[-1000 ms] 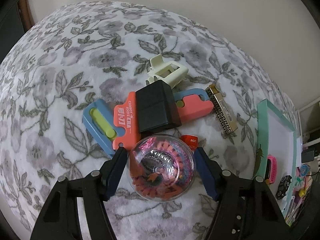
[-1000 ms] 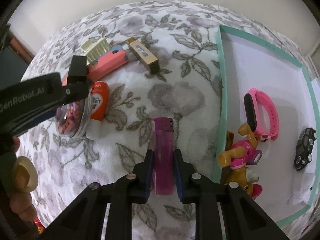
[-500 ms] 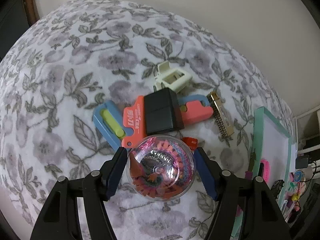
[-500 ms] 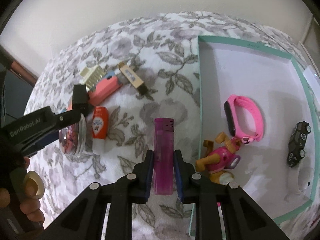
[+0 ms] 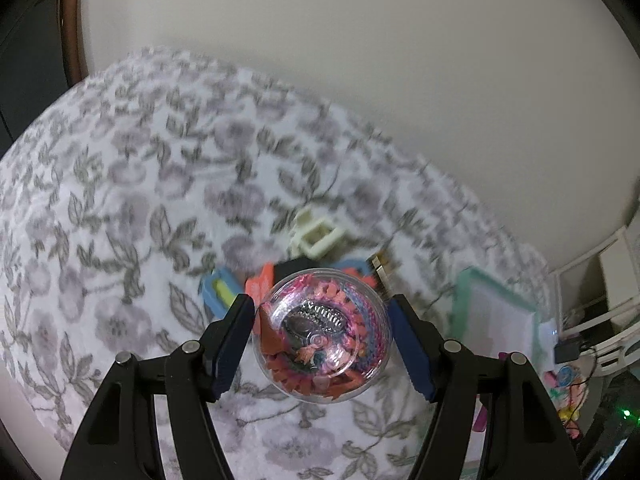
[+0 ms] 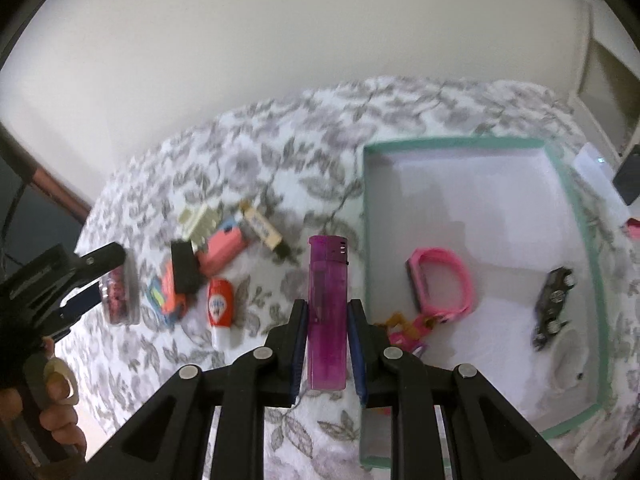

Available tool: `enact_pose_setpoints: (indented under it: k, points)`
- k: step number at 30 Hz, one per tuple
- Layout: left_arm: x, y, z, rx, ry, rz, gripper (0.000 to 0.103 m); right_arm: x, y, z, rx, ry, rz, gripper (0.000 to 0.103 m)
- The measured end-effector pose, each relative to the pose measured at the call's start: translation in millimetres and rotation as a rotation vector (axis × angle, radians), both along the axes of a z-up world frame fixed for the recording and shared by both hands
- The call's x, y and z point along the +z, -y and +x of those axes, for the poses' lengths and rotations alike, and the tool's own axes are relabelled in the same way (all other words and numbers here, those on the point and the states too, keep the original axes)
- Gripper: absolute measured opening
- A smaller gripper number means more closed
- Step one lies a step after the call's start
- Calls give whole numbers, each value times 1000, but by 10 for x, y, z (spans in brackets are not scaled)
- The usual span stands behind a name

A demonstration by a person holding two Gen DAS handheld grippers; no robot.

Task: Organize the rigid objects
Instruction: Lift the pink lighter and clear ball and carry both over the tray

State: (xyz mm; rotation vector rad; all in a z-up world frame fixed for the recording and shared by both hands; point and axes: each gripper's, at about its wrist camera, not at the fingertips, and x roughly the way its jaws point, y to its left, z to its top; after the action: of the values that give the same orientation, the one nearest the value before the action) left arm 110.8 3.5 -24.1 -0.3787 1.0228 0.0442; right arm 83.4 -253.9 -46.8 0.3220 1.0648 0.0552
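**Both tools loaded above the flowered cloth**

Hands first: at the far left a person's hand (image 6: pixel 56 396) grips the handle of the left tool (image 5: pixel 322 334), whose blue pads stand fairly wide and press on either side of a clear round container (image 5: pixel 321 334) packed with pink, orange and purple bits. The container sits clear of the floral cloth (image 5: pixel 120 208) that covers the surface below.

Just right of that tool, a heap lies on the cloth. A blue and orange peeler (image 6: pixel 166 300) lies under a black block (image 6: pixel 185 268); beside them rests a small orange tube with a white cap (image 6: pixel 220 312). Behind these lie a cream clip (image 6: pixel 200 220), a pink and blue piece (image 6: pixel 222 248) and a gold-patterned bar (image 6: pixel 264 230), all close together and partly overlapping.

In the middle, the right tool (image 6: pixel 326 344) is drawn narrow, its pads clamped on the lower half of a purple lighter (image 6: pixel 327 308). The lighter points away from the hand and hangs above the cloth, just left of the tray's near edge.

To the right sits a teal-rimmed tray (image 6: pixel 576 216) with a white floor. Inside it lie a pink wristband (image 6: pixel 444 284), a pink and tan toy figure (image 6: pixel 408 332) half hidden behind the right tool's finger, and a dark toy car (image 6: pixel 554 304) near the right rim.
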Motion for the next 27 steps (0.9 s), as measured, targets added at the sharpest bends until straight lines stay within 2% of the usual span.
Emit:
enact_pose_setpoints:
  k: [5,10,20,27]
  points:
    - [287,151,-60,-50,73,-67,70,265,267,-70,-72,65,-6,21]
    - [457,534,-123,-137,129,-36,71,411,568,-214,-155,114,-20,21]
    - [380,1243,-134,-276,127,38,71,521,1060,-368,-262,163,-8,21]
    - [254,1640,-19,-341,136,71,71,343,1237,-258,-281,139,-13,21]
